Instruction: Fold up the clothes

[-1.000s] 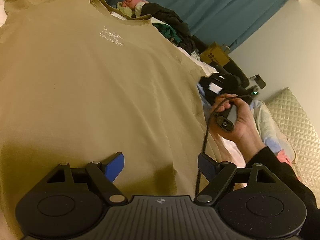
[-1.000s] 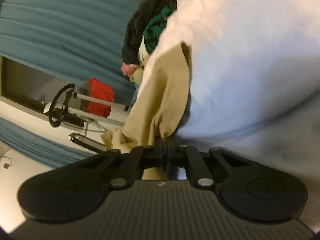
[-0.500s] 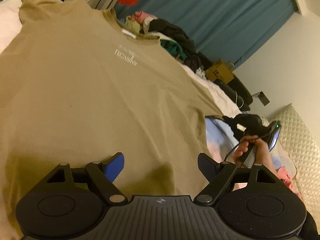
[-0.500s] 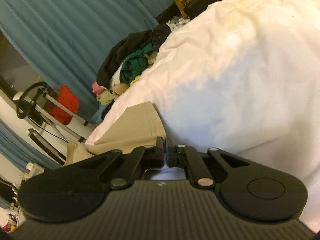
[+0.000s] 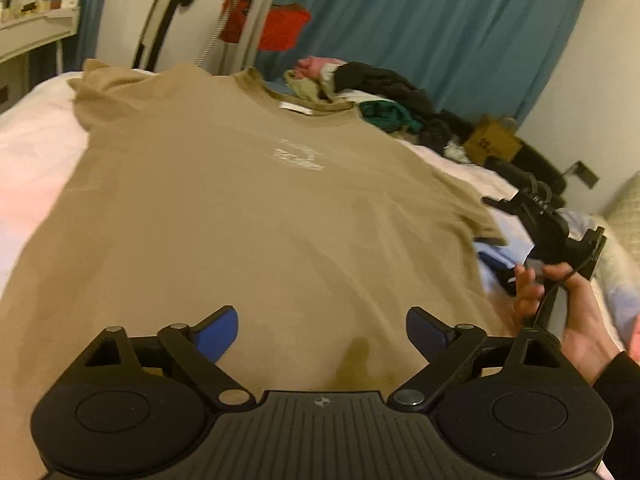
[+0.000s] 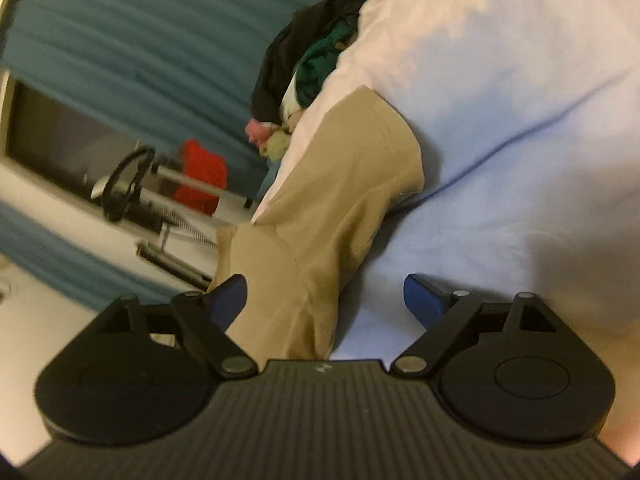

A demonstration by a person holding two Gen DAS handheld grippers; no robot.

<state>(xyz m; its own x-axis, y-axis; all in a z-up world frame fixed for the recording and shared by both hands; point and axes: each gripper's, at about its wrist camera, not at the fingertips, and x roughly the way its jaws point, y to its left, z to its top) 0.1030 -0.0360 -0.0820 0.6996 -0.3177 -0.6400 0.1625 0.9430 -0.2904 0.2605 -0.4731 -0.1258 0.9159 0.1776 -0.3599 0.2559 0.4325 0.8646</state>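
Note:
A tan T-shirt (image 5: pixel 248 216) lies spread flat, front up, on the white bed (image 5: pixel 28 152), collar at the far end. My left gripper (image 5: pixel 320 330) is open and empty just above the shirt's lower part. My right gripper (image 6: pixel 324 300) is open; the shirt's right sleeve (image 6: pixel 344 196) lies loose on the sheet between and ahead of its blue pads. In the left wrist view the right gripper (image 5: pixel 548 228) shows at the shirt's right edge, held in a hand.
A pile of dark, green and pink clothes (image 5: pixel 372 92) sits at the bed's far end. A blue curtain (image 5: pixel 432 24), a red bag (image 5: pixel 276 26) on a metal frame and a cardboard box (image 5: pixel 494 142) stand beyond. A quilted headboard (image 5: pixel 624 204) is at the right.
My right gripper was shut on the sleeve; it has opened and the sleeve now lies on the sheet. The left gripper tilted up, staying open above the shirt.

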